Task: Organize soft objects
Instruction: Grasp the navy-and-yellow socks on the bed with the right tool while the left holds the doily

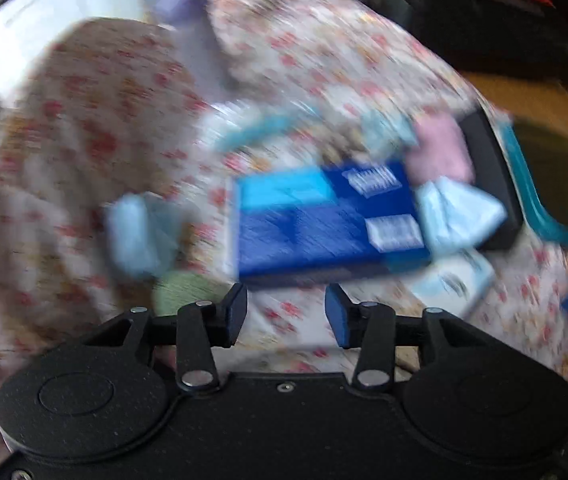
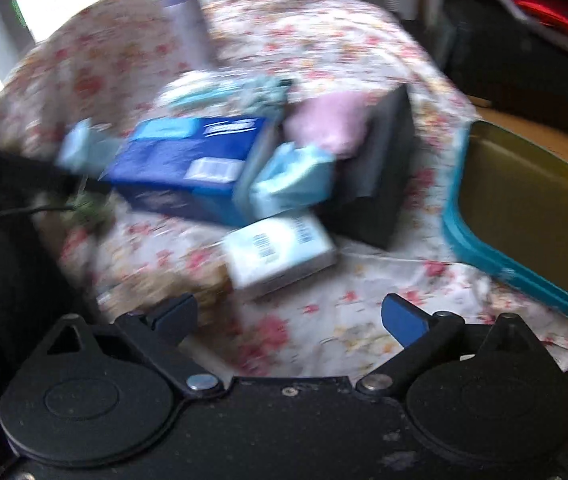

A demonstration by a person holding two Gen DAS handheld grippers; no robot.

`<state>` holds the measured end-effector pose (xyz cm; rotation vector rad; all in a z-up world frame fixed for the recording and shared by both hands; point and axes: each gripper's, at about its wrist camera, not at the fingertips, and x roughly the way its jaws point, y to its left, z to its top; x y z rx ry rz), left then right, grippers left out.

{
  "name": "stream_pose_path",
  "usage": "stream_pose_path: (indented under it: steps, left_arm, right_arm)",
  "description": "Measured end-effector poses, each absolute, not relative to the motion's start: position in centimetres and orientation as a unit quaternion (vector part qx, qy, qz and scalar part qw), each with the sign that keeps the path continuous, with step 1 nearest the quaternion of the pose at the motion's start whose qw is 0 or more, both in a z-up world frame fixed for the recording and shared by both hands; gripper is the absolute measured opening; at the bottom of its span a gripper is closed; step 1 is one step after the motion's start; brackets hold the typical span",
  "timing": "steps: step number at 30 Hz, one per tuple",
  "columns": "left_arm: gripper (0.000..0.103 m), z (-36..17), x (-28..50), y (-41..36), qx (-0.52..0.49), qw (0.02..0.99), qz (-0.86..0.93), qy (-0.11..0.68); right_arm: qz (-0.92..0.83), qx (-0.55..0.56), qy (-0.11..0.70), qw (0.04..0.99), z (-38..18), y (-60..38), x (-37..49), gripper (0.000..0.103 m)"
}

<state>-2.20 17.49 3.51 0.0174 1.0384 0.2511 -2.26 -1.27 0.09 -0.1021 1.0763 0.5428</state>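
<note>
1. The left gripper [image 1: 286,312] is held narrowly parted, empty.
2. The right gripper [image 2: 290,318] is spread wide, empty.
3. Soft pale-blue bundles [image 2: 294,178] and a pink cloth [image 2: 326,122] are seen beside a blue box [image 2: 188,164] on the floral cloth [image 2: 324,40].

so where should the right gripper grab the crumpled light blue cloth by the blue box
Pinch the raised, bunched near corner of the crumpled light blue cloth, coming from the front with the open right gripper. The dark blue cardboard box and black box crowd its sides, though blur hides detail.
</note>
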Motion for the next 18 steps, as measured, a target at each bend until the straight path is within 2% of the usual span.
stream_pose_path:
  steps: [3, 5, 6, 8, 10, 11, 12, 13, 18]
  left_arm:
    - [0.046, 7.9, -3.7, 20.4, -0.028, 0.884, 0.161, 0.439]
    - [0.054, 10.4, -4.9, 22.2, -0.039, 0.894, 0.200, 0.400]
    - [0.055, 11.4, -5.6, 22.9, -0.040, 0.896, 0.225, 0.381]
    - [0.056, 12.5, -6.3, 23.9, -0.036, 0.894, 0.262, 0.361]
    - [0.056, 12.6, -6.4, 24.4, -0.035, 0.892, 0.272, 0.359]
    - [0.056, 12.4, -6.2, 24.6, -0.037, 0.891, 0.268, 0.364]
    - [0.056, 11.8, -5.9, 24.6, -0.041, 0.890, 0.260, 0.372]
    - [0.056, 11.2, -5.5, 24.5, -0.044, 0.889, 0.249, 0.383]
    - [0.056, 7.0, -3.2, 21.9, -0.036, 0.877, 0.155, 0.453]
  right_arm:
    - [0.303, -0.029, 0.505, 0.808, 0.7, -1.0, -3.4, 0.099]
    - [0.328, -0.019, 0.509, 0.796, 0.9, -0.5, -4.0, 0.099]
    - [0.337, -0.019, 0.511, 0.791, 0.9, -0.1, -4.3, 0.099]
    - [0.352, -0.028, 0.515, 0.781, 0.6, 1.0, -4.8, 0.099]
    - [0.364, -0.043, 0.521, 0.771, -0.1, 2.2, -5.4, 0.094]
    - [0.366, -0.055, 0.526, 0.766, -0.5, 2.7, -5.7, 0.077]
    - [0.365, -0.069, 0.533, 0.760, -0.9, 3.2, -5.8, 0.050]
    - [0.372, -0.072, 0.543, 0.750, -1.4, 3.6, -5.9, 0.036]
    - [0.374, -0.038, 0.551, 0.745, -0.8, 2.0, -4.7, 0.030]
